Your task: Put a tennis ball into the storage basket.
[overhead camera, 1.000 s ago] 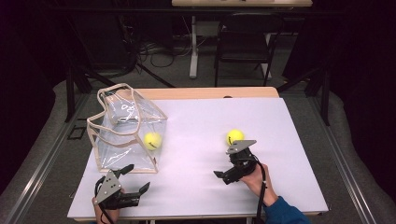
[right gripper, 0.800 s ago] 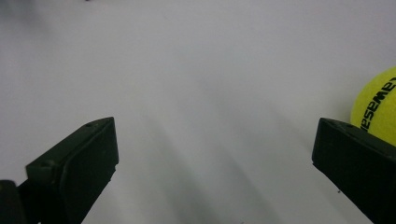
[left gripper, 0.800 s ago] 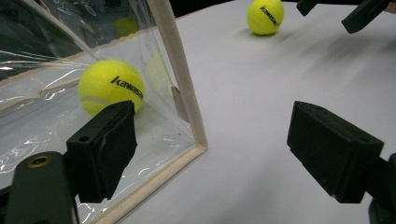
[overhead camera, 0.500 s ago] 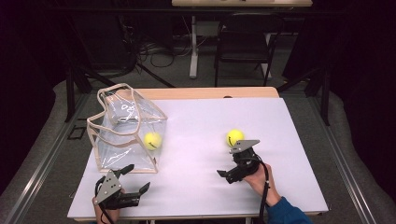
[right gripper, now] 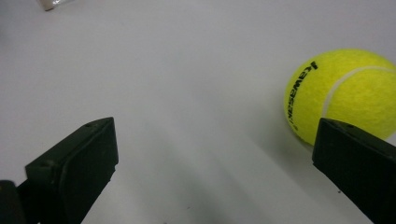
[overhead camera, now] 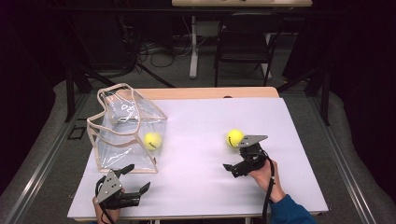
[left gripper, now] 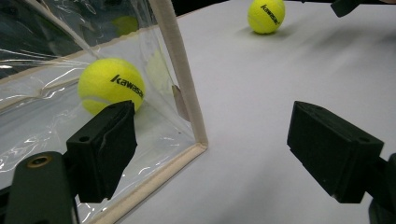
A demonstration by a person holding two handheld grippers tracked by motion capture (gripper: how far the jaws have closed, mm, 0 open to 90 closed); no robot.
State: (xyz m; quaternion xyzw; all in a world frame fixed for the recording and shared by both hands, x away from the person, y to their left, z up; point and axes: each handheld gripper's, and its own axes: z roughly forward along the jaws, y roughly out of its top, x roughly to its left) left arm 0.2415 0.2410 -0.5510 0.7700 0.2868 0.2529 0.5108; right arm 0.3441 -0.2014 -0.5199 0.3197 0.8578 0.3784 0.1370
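A clear plastic bag (overhead camera: 122, 122) with beige trim stands at the table's left, and one yellow tennis ball (overhead camera: 152, 140) lies inside it. A second tennis ball (overhead camera: 235, 138) rests on the white table (overhead camera: 196, 116) to the right. My right gripper (overhead camera: 235, 157) is open just in front of that ball; the ball (right gripper: 343, 95) sits beyond the right-hand jaw, outside the gap. My left gripper (overhead camera: 136, 178) is open near the bag's front corner. In the left gripper view the bagged ball (left gripper: 109, 88) shows behind the plastic, past the left-hand jaw, and the bag's trim (left gripper: 180, 79) runs between the jaws.
The table's front edge (overhead camera: 196, 217) lies just below both hands. Behind the table stand a dark chair (overhead camera: 243, 42) and a table leg (overhead camera: 192, 46) among floor cables. White tabletop stretches between the bag and the loose ball (left gripper: 266, 15).
My right gripper has drifted slightly to the right beside the loose ball. The left gripper, the bag and both balls stay where they were.
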